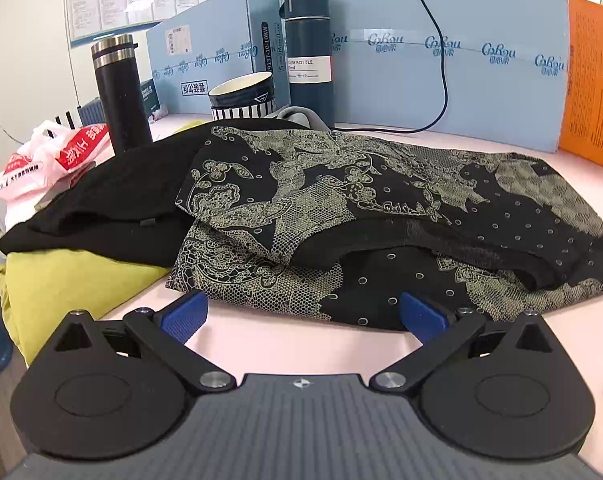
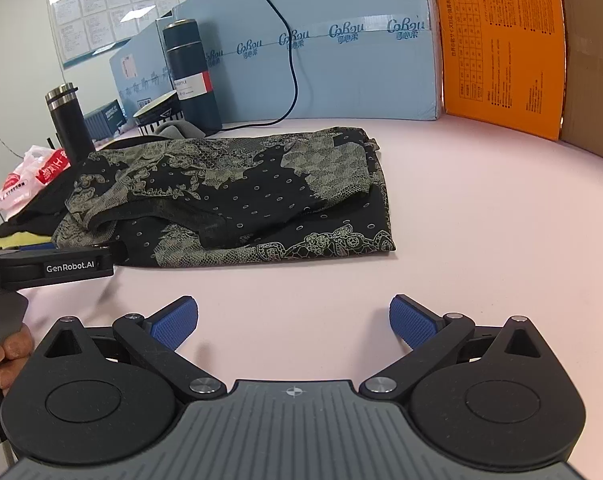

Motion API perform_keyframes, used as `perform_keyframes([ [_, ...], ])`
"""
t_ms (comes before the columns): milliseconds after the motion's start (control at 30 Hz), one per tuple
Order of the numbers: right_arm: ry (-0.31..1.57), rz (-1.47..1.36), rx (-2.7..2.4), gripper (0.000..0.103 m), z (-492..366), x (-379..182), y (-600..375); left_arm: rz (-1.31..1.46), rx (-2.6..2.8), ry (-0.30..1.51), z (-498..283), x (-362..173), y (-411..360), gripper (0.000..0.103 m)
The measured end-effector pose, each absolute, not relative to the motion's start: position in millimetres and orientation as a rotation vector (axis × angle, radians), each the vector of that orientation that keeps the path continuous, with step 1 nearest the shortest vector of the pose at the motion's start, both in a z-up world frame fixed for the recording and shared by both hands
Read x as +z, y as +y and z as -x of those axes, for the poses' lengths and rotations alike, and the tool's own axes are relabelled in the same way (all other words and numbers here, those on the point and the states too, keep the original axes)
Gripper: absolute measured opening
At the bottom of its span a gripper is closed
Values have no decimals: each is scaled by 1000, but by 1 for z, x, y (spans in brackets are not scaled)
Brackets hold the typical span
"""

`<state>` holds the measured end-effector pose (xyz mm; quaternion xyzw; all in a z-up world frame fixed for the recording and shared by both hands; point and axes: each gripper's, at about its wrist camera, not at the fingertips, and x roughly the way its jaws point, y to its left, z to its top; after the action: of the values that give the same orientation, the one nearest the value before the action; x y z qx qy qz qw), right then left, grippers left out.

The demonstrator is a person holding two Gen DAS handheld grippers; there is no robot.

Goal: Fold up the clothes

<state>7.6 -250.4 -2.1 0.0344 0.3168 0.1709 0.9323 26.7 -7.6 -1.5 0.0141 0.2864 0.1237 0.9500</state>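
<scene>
Currently both grippers have jaws spread wide, nothing between the pads. Left gripper (image 1: 303, 314) sits right at the near edge of the patterned garment (image 1: 381, 208); its blue pads are just beside the hem, and whether they touch the cloth I cannot tell. Right gripper (image 2: 293, 322) hovers over bare pink table (image 2: 481, 220), well short of that same garment (image 2: 237, 200).

Garment: black with a beige lace print and small ring dots, roughly folded, lying flat on the table with one layer lapped over another near its front edge. Relative to the garment: a black cloth (image 1: 101, 192) overlaps its left side, stacked on a yellow-green cloth (image 1: 73, 280). Behind it stand a dark blue bottle (image 1: 307, 56), a striped mug (image 1: 243, 96) and a black flask (image 1: 119, 92). Further behind, light blue boxes (image 1: 441, 60) with a black cable (image 1: 437, 40) hanging across them; an orange box (image 2: 497, 40) to the back right. Red-and-white plastic bag (image 1: 41, 160) far left.

Right wrist view also shows the left gripper's body, marked GenRobot.AI, at the garment's near-left corner, with the person's left hand (image 2: 5, 356) on its handle.
</scene>
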Motion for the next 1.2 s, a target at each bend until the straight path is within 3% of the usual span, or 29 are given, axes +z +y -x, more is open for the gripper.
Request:
perform_keyframes([
  [400, 652, -49, 342, 103, -7, -3, -247, -19, 189, 562, -22, -1, -8, 103],
  [900, 578, -217, 431, 103, -4, 3, -271, -54, 108, 543, -18, -1, -12, 103],
  [1200, 178, -92, 505, 103, -32, 45, -238, -25, 63, 534, -16, -1, -10, 103],
])
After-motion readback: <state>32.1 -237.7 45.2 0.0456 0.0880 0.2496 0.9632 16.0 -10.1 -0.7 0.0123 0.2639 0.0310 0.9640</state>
